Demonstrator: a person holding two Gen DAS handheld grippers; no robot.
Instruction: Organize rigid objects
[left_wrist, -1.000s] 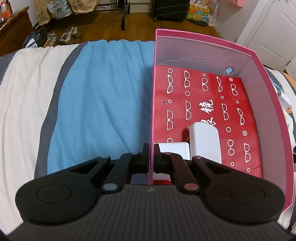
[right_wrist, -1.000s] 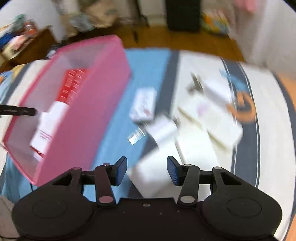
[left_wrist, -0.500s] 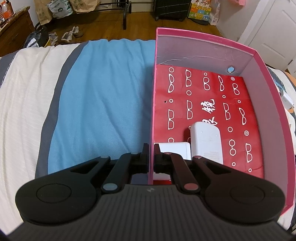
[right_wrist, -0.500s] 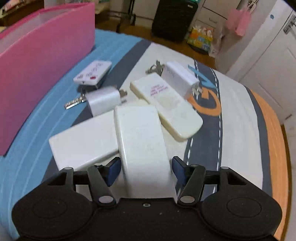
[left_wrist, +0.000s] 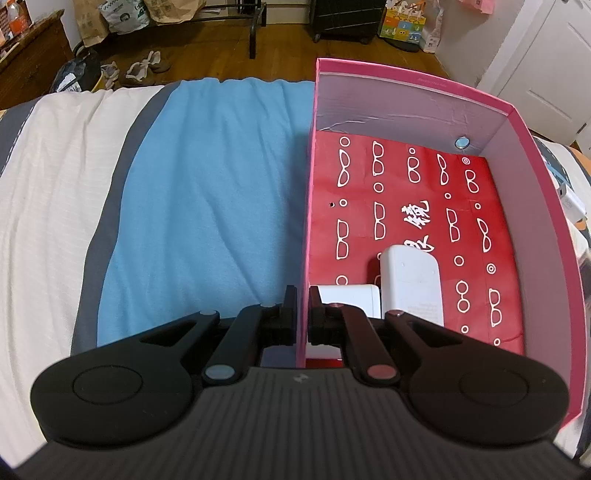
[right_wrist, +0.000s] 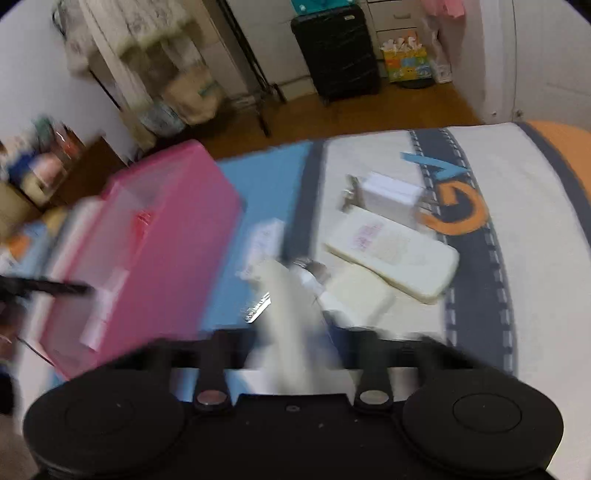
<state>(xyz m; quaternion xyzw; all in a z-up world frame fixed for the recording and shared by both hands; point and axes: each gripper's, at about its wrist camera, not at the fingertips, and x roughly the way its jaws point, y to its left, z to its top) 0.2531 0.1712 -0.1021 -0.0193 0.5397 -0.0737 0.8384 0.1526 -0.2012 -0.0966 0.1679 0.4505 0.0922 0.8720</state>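
Observation:
In the left wrist view, a pink box (left_wrist: 406, 79) with a red patterned floor lies on the bed. My left gripper (left_wrist: 303, 306) is shut on its left wall. Inside, near that wall, lie a white flat device (left_wrist: 412, 288) and a small white charger (left_wrist: 351, 297). The right wrist view is blurred. There my right gripper (right_wrist: 295, 343) has its jaws closing on a white slab (right_wrist: 291, 314), which is tilted edge-up off the bed. The pink box (right_wrist: 166, 240) stands to its left.
On the bedspread right of the box lie a cream flat device (right_wrist: 391, 251), a white charger (right_wrist: 391, 195), another pale slab (right_wrist: 354, 291), a small white card (right_wrist: 264, 236) and a metal key (right_wrist: 258, 312). The wooden floor and a black suitcase (right_wrist: 336, 48) lie beyond the bed.
My right gripper has closed its jaws around the white slab, raised it off the other slab and swung left toward the pink box. The left gripper has not moved.

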